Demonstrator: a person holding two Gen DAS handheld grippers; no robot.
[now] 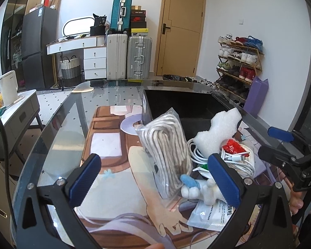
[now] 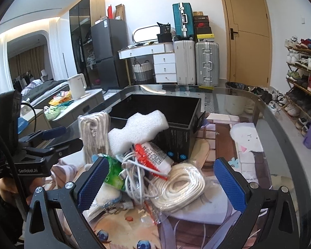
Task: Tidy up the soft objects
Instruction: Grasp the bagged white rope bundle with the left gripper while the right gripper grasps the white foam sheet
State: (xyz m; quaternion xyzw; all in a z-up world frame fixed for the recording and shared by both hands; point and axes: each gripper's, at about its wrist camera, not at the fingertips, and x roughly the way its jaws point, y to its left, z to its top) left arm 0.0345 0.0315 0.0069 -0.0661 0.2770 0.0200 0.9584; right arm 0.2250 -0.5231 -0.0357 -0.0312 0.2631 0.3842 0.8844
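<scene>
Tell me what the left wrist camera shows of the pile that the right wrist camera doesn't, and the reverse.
Only the left wrist view shows the small white plush toy with a blue part, lying on a printed white pouch.

Only the right wrist view shows the bagged coil of white rope and the green packet.

Both show the black box, the white foam piece, the bagged rope bundle and the white cable tangle. Each hand-held gripper, left and right, is open.
</scene>
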